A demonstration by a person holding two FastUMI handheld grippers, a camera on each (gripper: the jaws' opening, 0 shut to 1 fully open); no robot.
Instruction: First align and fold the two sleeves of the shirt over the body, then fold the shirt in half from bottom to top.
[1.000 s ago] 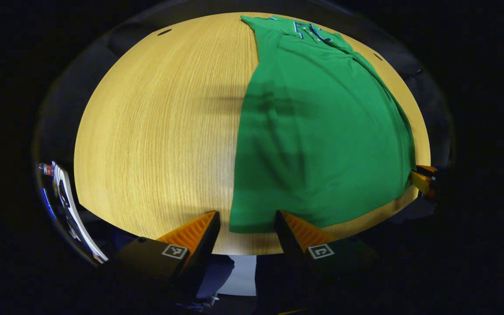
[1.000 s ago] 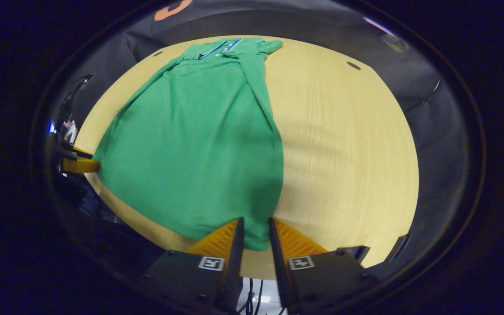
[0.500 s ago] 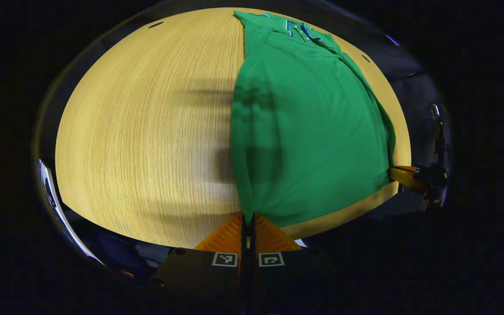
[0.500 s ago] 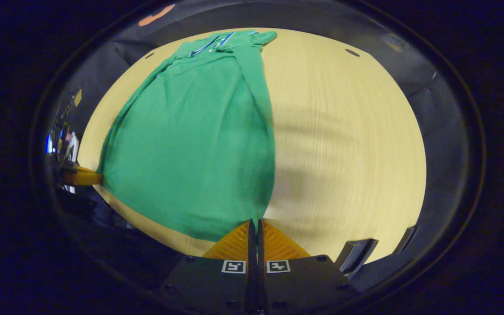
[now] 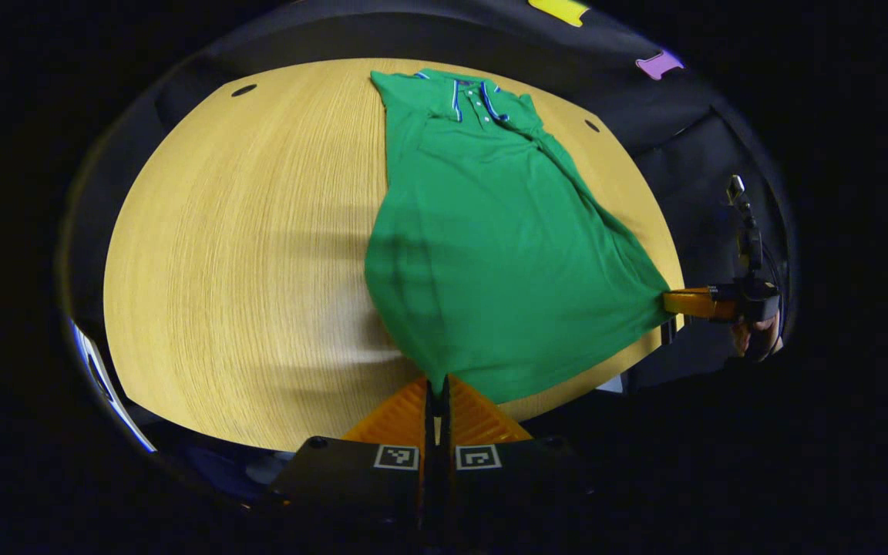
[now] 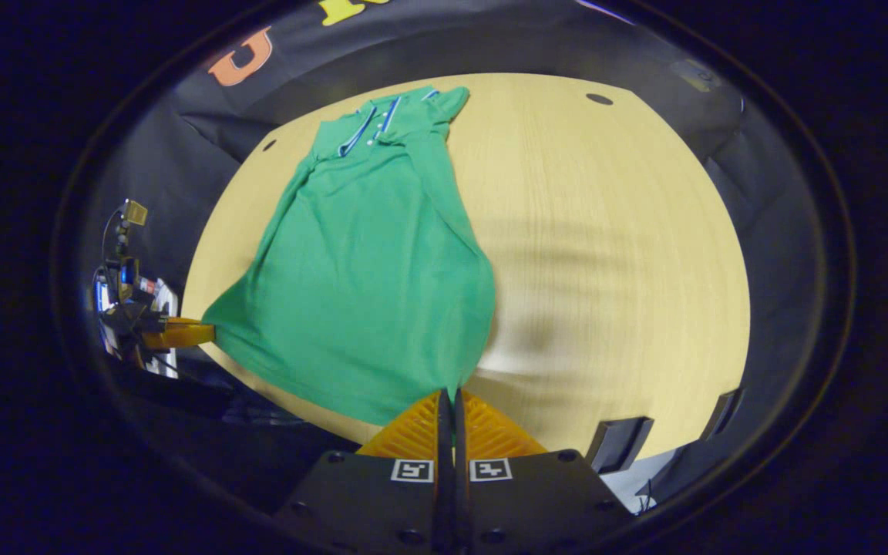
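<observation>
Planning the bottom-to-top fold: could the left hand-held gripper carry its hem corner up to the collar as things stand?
Probably yes. The left hand-held gripper is shut on the green polo shirt, and the light wooden table lies bare alongside up to the collar.

A round-edged wooden table (image 5: 243, 247) with pale, fine grain takes up the middle of both views, its bare top lit unevenly with soft shadow bands. Small dark oval holes (image 5: 243, 90) sit near its far edge, another at (image 6: 599, 99). Black cloth (image 6: 182, 146) hangs behind the table. A dark flat bracket (image 6: 617, 445) sits at the near edge in the right gripper view
</observation>
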